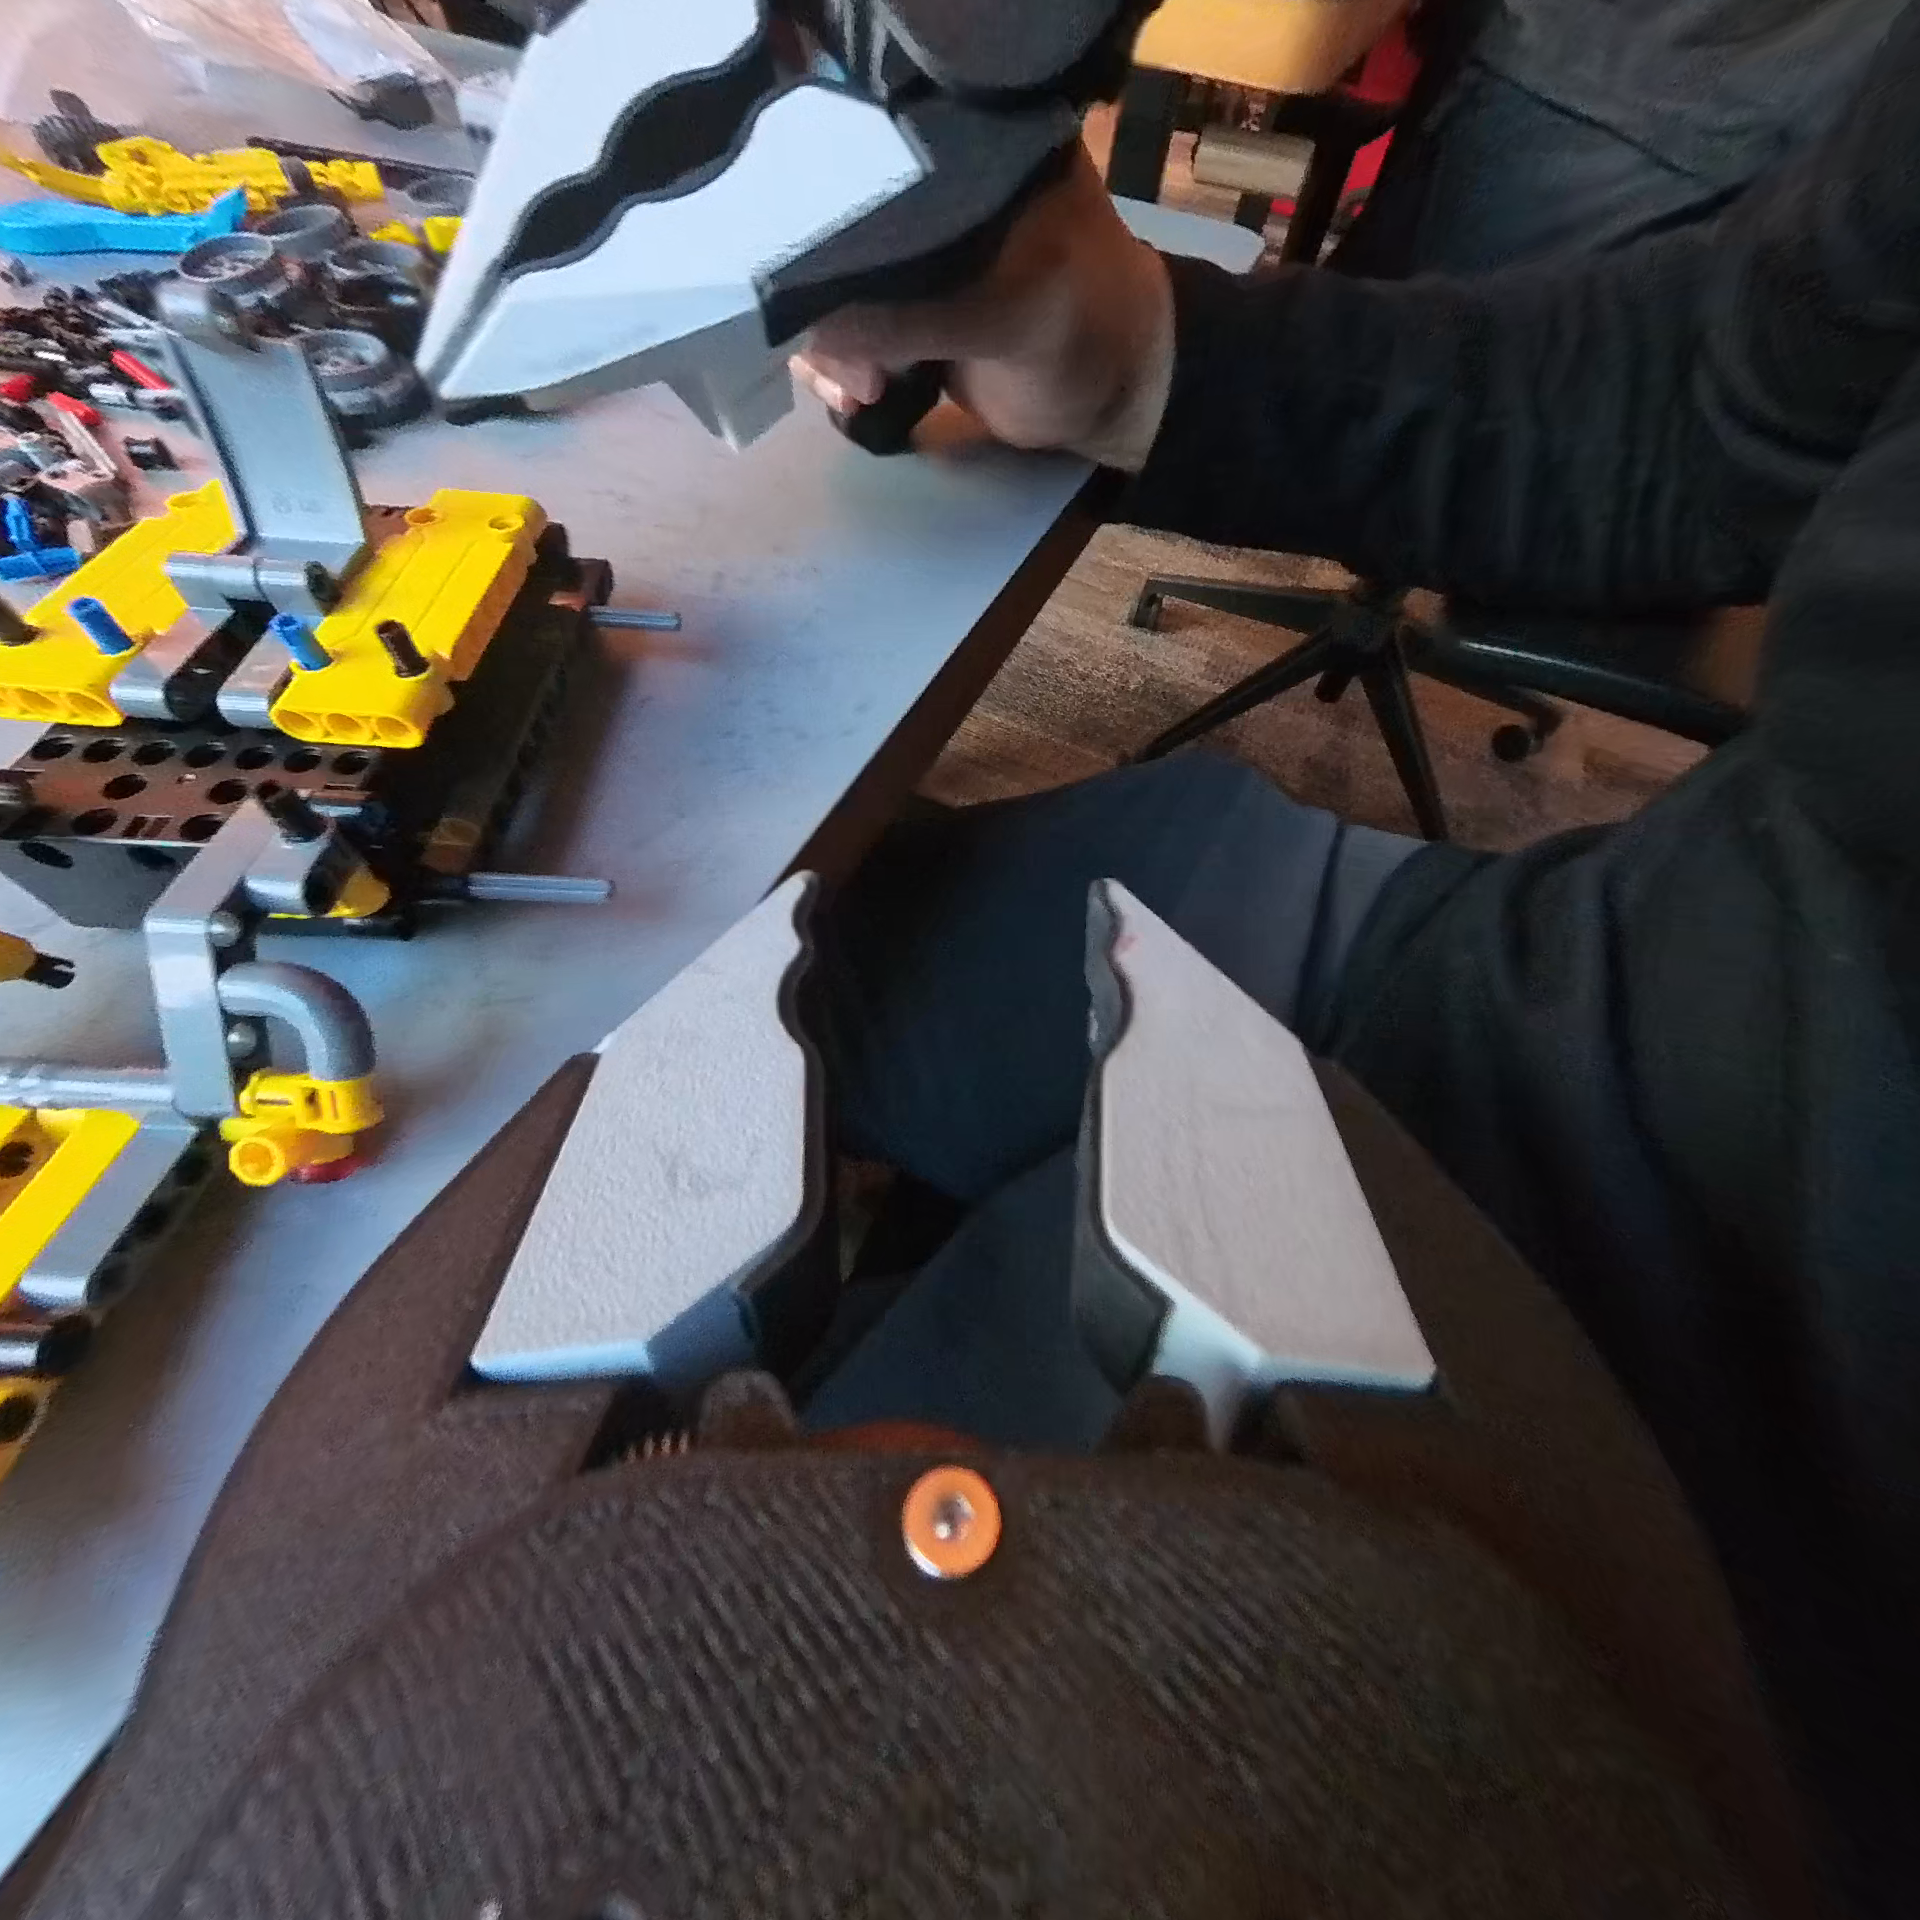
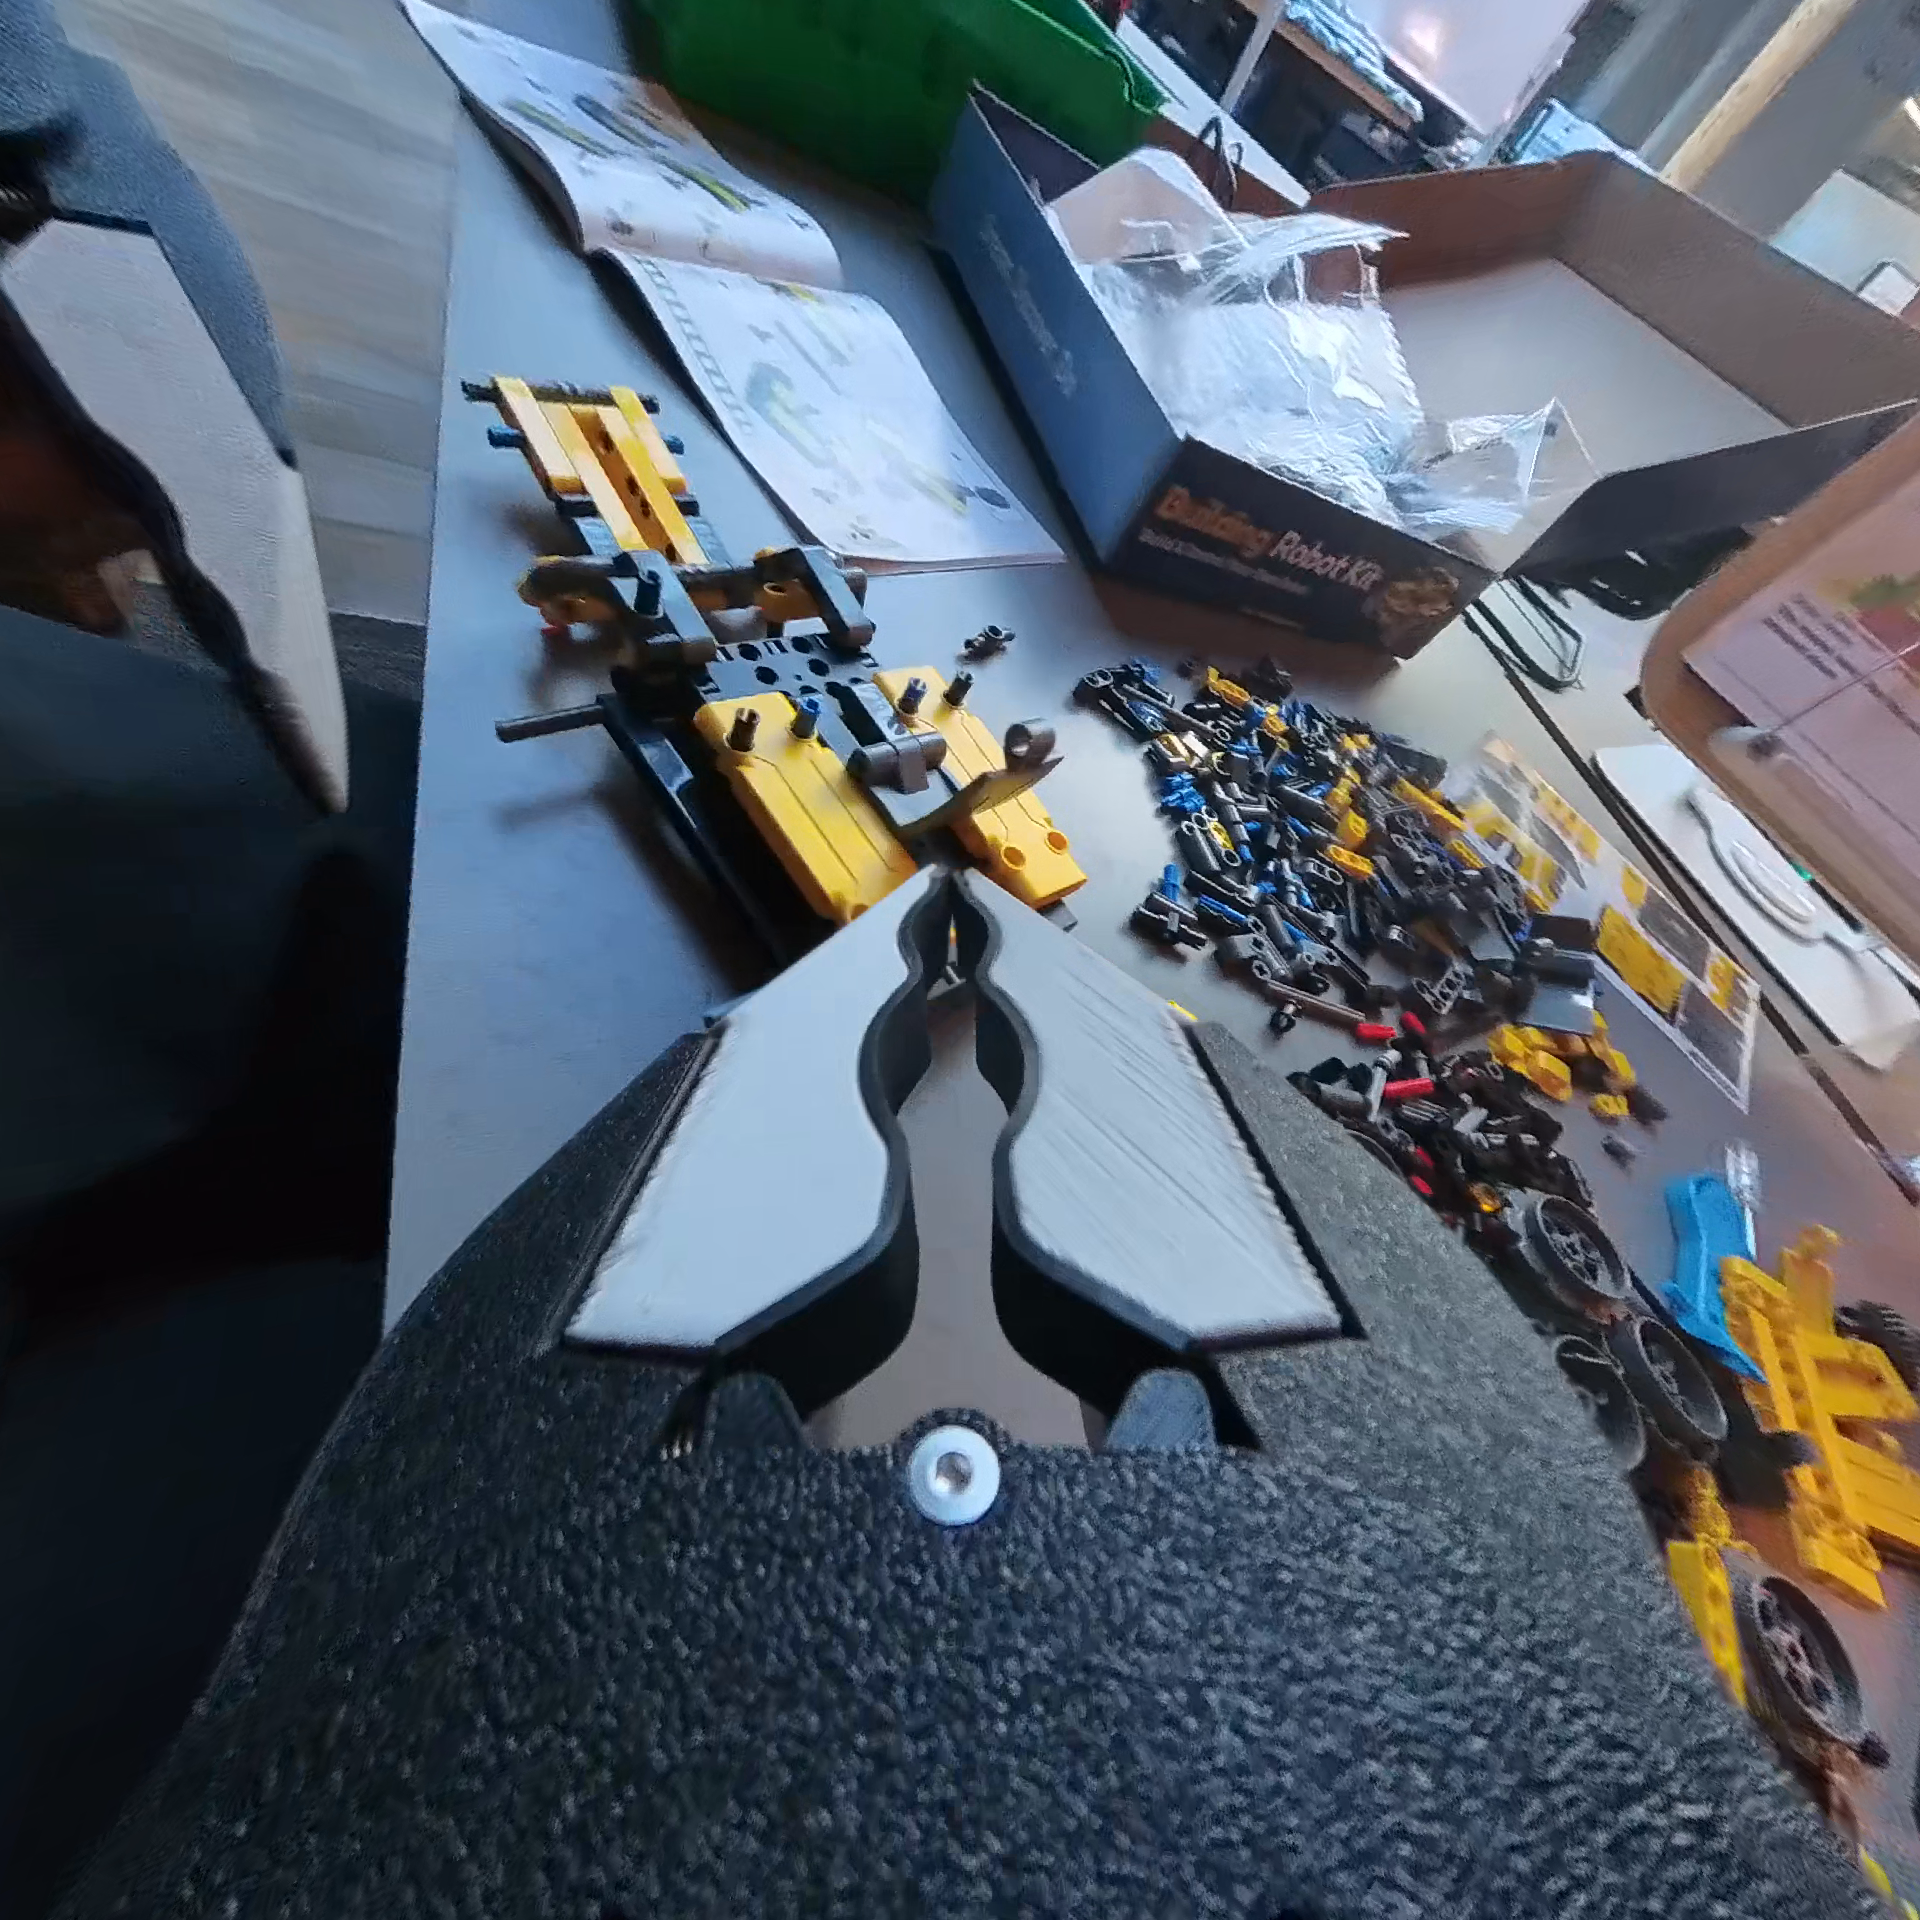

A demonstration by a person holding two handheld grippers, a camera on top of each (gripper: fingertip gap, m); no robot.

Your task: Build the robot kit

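A half-built yellow, black and grey brick vehicle frame (image 1: 312,644) lies on the grey table (image 1: 790,582); it also shows in the right wrist view (image 2: 790,748). My right gripper (image 2: 951,881) is shut, its tips low at the near end of the frame; I see nothing between them. In the left wrist view it (image 1: 434,379) is held by a hand (image 1: 1039,312) beside loose wheels. My left gripper (image 1: 956,894) is open and empty, past the table edge, pointing at dark clothing.
A pile of small loose parts (image 2: 1351,883) lies right of the frame. Beyond are an open instruction booklet (image 2: 831,416), a dark box with plastic bags (image 2: 1195,468), a green bin (image 2: 883,83) and a cardboard box (image 2: 1558,312). A second yellow wheeled assembly (image 2: 1818,1403) sits near right. The tips of one gripper are about 15 cm away from the tips of the other.
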